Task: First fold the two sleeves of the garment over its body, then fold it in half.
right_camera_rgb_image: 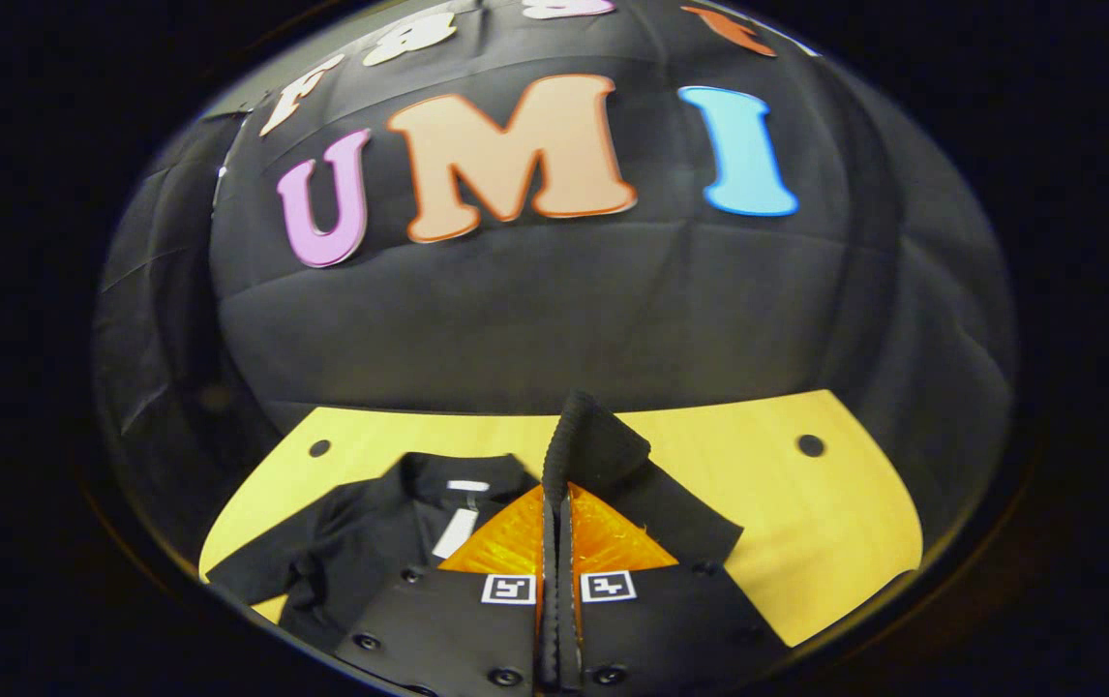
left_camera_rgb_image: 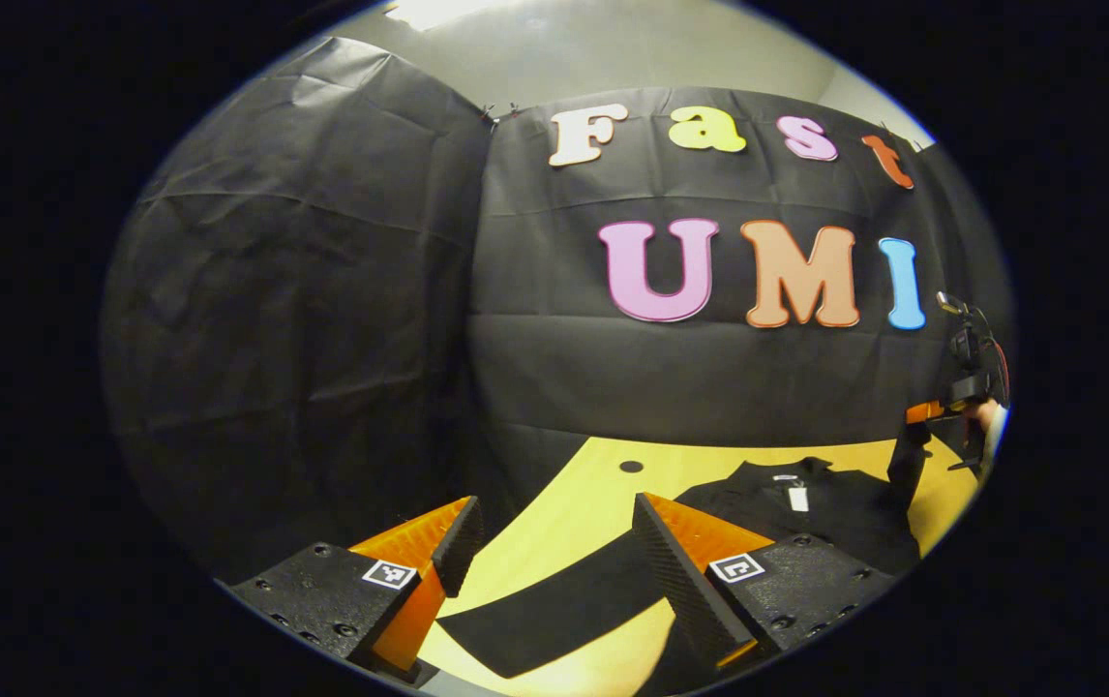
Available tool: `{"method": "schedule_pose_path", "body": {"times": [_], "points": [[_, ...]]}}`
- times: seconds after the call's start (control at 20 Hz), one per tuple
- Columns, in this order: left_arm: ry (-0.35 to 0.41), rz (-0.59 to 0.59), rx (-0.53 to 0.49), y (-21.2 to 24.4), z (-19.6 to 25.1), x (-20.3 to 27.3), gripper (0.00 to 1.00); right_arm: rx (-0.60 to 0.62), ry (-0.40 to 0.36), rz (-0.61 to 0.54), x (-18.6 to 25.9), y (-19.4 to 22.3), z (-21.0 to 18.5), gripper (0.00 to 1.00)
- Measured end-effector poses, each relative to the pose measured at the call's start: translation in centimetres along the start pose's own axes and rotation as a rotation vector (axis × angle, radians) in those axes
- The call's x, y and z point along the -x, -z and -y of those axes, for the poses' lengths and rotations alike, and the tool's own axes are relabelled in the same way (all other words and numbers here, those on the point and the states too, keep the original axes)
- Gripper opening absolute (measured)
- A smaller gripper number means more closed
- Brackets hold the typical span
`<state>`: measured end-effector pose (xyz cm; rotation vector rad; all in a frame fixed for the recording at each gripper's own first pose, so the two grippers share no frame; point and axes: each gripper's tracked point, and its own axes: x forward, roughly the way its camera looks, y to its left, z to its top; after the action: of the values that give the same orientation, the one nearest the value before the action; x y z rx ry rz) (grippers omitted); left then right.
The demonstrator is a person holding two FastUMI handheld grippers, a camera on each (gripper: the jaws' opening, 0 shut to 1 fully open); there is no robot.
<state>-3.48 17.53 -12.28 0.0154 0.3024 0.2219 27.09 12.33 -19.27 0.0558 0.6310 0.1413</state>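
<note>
Your right gripper [right_camera_rgb_image: 557, 503] is clamped on a sleeve [right_camera_rgb_image: 603, 455] of the black shirt [right_camera_rgb_image: 371, 542], lifting it off the bench [right_camera_rgb_image: 806, 523]. Your left gripper [left_camera_rgb_image: 554, 542] has its fingers spread apart above the other sleeve [left_camera_rgb_image: 554, 605], which lies flat near the bench's front edge.

Dim booth lit from above, glare top left, edges bowed by fisheye.
</note>
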Motion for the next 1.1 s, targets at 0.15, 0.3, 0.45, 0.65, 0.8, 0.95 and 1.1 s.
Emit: {"method": "schedule_pose_path", "body": {"times": [0.15, 0.3, 0.45, 0.65, 0.8, 0.95, 1.1], "points": [[-0.032, -0.038, -0.01, 2.1, -3.4, -1.0, 0.94, 0.056, -0.065, -0.028, -3.4, 0.1, -7.6, 0.03], [-0.048, -0.067, 0.02, 3.6, -5.5, -1.7, 0.94, 0.122, -0.128, -0.075, -6.9, 1.3, -13.7, 0.03], [-0.071, -0.087, 0.069, 4.8, -6.9, -1.8, 0.93, 0.183, -0.167, -0.124, -9.4, 3.6, -18.3, 0.03], [-0.111, -0.126, 0.091, 6.3, -8.2, -1.8, 0.93, 0.214, -0.196, -0.185, -11.2, 6.7, -21.5, 0.03], [-0.111, -0.139, 0.099, 6.8, -8.2, -2.2, 0.96, 0.234, -0.209, -0.235, -13.0, 9.4, -21.9, 0.03], [-0.103, -0.143, 0.107, 6.9, -7.6, -2.8, 0.99, 0.23, -0.268, -0.28, -14.0, 12.1, -23.6, 0.04], [-0.087, -0.154, 0.113, 7.5, -6.5, -3.3, 0.99, 0.182, -0.36, -0.325, -12.9, 13.1, -25.9, 0.47]]}}
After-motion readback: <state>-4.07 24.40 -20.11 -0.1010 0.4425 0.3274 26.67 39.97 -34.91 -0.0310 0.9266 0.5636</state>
